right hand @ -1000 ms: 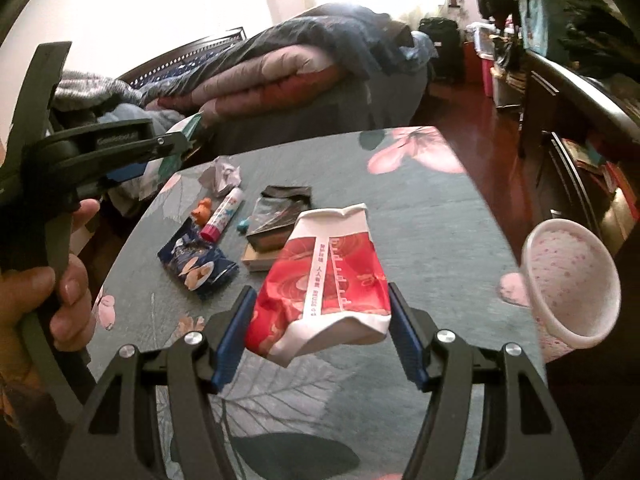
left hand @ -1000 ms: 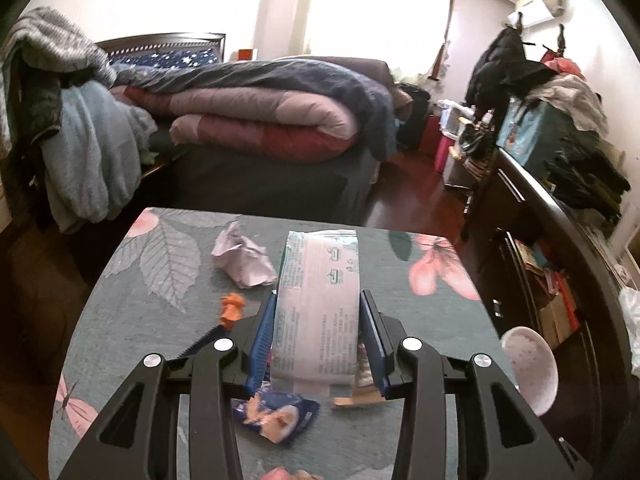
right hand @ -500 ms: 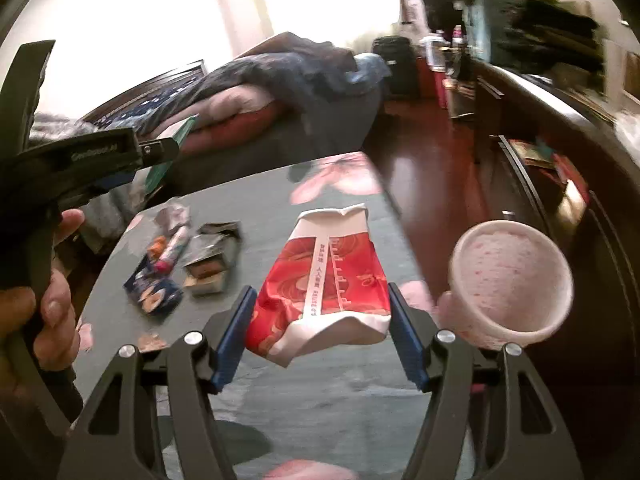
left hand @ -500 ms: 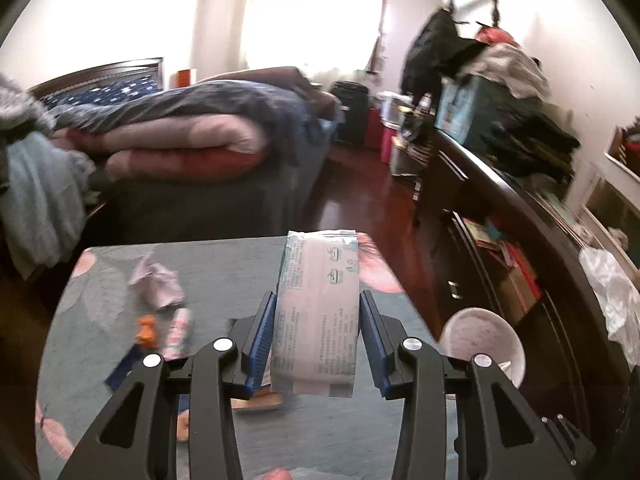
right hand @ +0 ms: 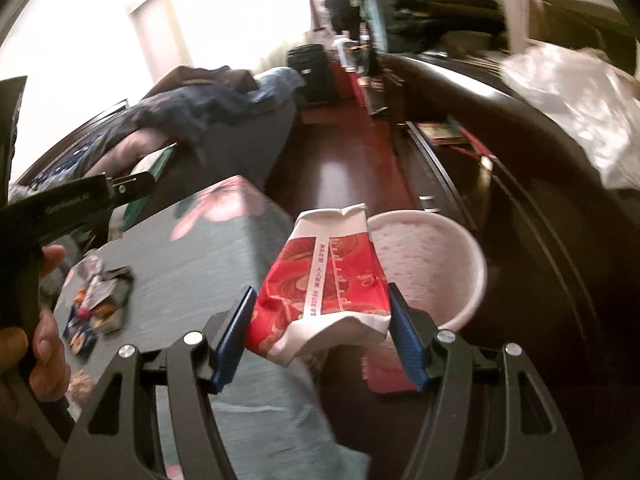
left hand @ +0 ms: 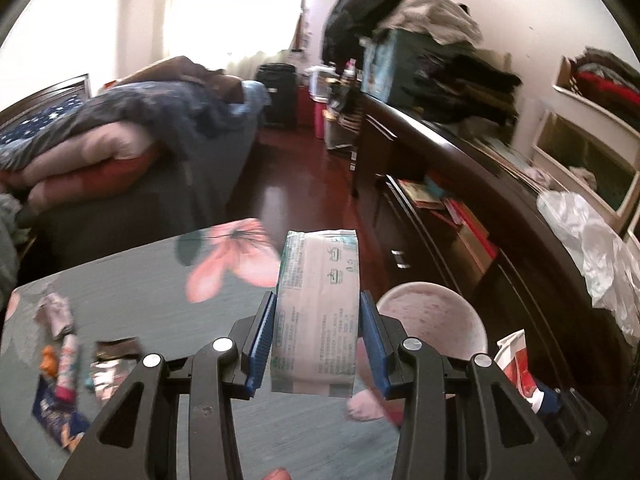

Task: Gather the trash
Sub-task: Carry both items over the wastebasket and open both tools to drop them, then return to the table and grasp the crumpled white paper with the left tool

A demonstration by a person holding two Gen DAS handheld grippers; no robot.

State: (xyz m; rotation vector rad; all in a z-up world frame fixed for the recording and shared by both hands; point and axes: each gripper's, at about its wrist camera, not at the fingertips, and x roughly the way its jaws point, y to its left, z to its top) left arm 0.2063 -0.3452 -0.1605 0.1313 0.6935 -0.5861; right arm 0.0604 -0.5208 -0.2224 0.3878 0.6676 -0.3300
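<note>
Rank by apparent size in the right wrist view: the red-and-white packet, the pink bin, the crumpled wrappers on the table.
1. pink bin, though partly hidden
2. red-and-white packet, inflated by nearness to the camera
3. crumpled wrappers, smallest

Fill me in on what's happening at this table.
A person is clearing trash with a gripper in each hand. The left gripper is clamped on a pale green-and-white packet, the right gripper on a red-and-white wrapper. Both are near the pink bin beside the table. More wrappers remain on the table.
</note>
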